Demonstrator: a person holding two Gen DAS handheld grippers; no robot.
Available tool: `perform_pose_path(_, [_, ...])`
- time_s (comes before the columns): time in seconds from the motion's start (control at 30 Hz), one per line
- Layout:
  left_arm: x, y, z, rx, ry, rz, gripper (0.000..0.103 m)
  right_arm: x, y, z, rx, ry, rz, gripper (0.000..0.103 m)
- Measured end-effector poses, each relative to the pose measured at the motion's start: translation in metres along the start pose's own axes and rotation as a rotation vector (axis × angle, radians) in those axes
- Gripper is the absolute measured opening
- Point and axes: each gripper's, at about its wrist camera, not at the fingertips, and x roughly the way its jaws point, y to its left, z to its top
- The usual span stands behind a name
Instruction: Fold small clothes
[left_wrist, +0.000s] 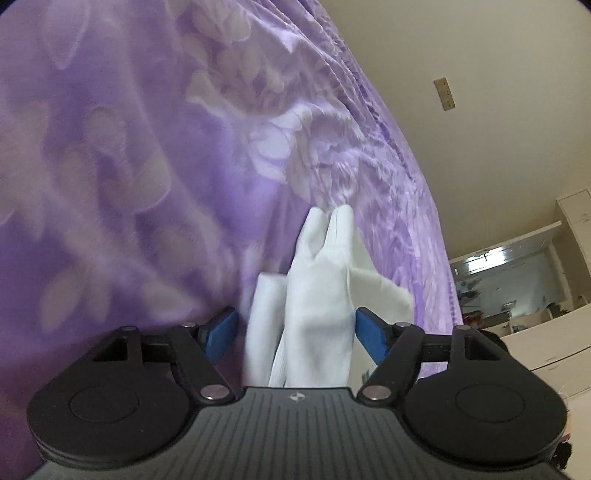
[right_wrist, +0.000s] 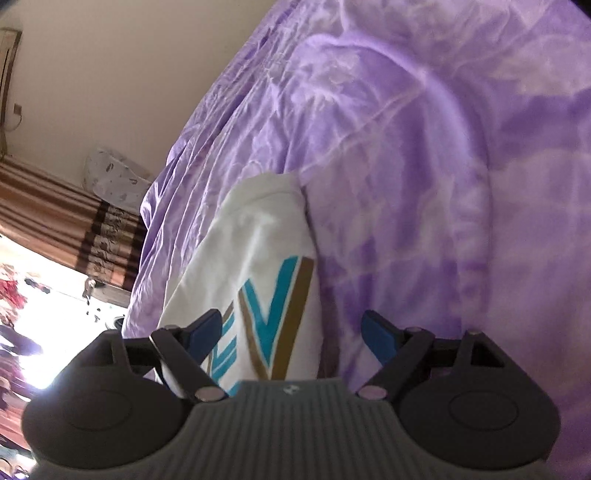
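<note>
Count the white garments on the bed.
1 apparently: a white garment between the left tongs, and printed cloth between the right tongs, probably the same piece. Others may be hidden.

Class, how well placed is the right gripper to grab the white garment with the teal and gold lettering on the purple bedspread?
Probably yes. The right gripper is open, and the white garment lies directly ahead on the purple bedspread, partly between the fingers. Nothing appears to block it.
</note>
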Motion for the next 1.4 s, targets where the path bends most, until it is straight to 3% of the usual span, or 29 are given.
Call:
perform_pose_path(0.13, [0.016,-0.013,0.010,0.042,-0.006,-0.009,0.078,0.015,-0.001,0.015,0.010,0.009,0.049,0.072])
perform_pose_path(0.37, [0.025,-0.017,0.014,0.100,-0.015,0.038,0.040,0.038,-0.016,0.032,0.077,0.035,0.110,0.028])
perform_pose_path(0.4, [0.022,-0.020,0.012,0.115,-0.020,0.045,0.034,0.038,-0.015,0.031,0.072,0.033,0.112,0.027])
perform_pose_path(0.57, [0.011,-0.051,0.001,0.216,-0.073,0.116,0.023,0.024,0.011,0.028,-0.044,-0.001,0.091,0.009])
perform_pose_path(0.8, [-0.024,-0.117,-0.029,0.423,-0.174,0.204,0.018,-0.017,0.081,0.011,-0.320,-0.087,0.004,0.007])
perform_pose_path(1.03, [-0.084,-0.178,-0.066,0.531,-0.264,0.203,0.017,-0.087,0.123,-0.014,-0.399,-0.168,0.038,0.006])
perform_pose_path(1.4, [-0.203,-0.267,-0.161,0.691,-0.417,0.183,0.016,-0.230,0.180,-0.091,-0.534,-0.329,0.138,0.004])
